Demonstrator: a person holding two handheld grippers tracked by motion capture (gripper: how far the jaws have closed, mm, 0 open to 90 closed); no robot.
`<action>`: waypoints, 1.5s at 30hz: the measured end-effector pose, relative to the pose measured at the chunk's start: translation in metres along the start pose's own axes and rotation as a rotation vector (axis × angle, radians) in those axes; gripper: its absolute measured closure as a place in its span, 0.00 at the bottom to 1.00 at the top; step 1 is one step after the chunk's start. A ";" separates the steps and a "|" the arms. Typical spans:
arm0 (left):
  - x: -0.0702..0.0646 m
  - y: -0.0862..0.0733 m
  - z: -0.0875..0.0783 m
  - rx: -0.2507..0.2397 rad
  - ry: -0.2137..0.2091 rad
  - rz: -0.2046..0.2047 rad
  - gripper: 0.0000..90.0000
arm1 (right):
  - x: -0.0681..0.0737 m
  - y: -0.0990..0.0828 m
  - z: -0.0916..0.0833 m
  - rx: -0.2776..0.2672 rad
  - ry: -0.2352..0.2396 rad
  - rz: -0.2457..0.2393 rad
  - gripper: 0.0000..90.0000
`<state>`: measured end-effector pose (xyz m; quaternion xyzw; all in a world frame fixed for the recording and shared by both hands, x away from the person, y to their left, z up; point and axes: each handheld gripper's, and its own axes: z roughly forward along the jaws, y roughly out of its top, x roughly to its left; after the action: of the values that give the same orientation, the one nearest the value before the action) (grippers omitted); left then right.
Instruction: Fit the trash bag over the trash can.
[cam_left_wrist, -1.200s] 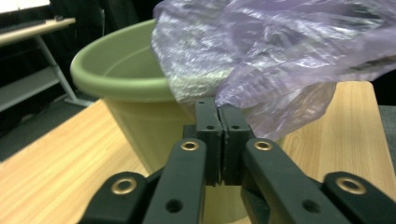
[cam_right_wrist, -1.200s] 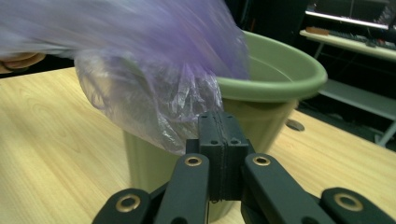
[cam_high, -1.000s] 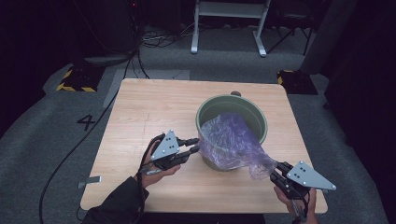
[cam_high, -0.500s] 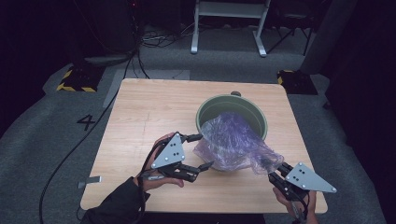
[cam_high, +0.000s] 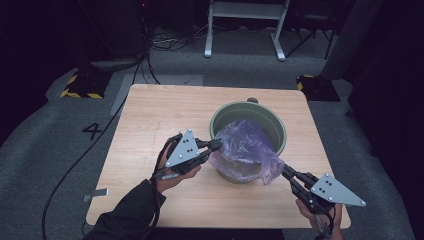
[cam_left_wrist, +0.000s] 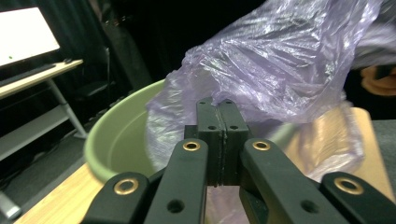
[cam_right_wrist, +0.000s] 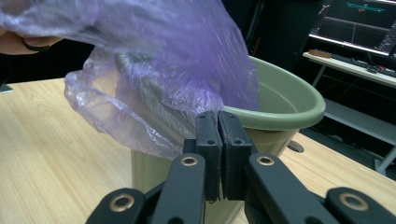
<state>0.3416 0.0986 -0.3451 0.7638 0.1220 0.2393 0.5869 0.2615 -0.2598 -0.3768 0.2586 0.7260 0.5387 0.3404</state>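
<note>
Both ends pinched now: the left gripper (cam_high: 216, 145), jaws just snapped closed, clamps the purple bag (cam_high: 247, 147) at the green bucket (cam_high: 270, 122) rim, while the right gripper (cam_high: 286, 171) clamps the bag's other edge off the near side. The bag drapes half over the bucket on the surface (cam_high: 150, 115); I'd say spreading it round the rim remains.

light wooden table (cam_high: 150, 125), green bucket (cam_high: 272, 122) standing on it, right of centre

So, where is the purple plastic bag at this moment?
In the high view, the purple plastic bag drapes over the green bucket's near rim, right of the table's centre, between both grippers.
</note>
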 end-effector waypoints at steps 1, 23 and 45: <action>0.004 -0.002 0.001 -0.001 0.006 -0.018 1.00 | -0.001 0.000 0.000 0.002 -0.004 0.009 0.98; 0.038 -0.031 0.006 0.035 0.028 -0.160 1.00 | -0.027 -0.002 0.003 -0.014 -0.143 0.098 0.61; 0.049 -0.038 0.012 0.084 0.045 -0.204 1.00 | -0.020 0.041 0.040 0.082 -0.105 -0.066 0.99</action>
<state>0.3933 0.1225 -0.3723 0.7657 0.2220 0.1900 0.5730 0.3051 -0.2389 -0.3404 0.2762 0.7368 0.4826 0.3846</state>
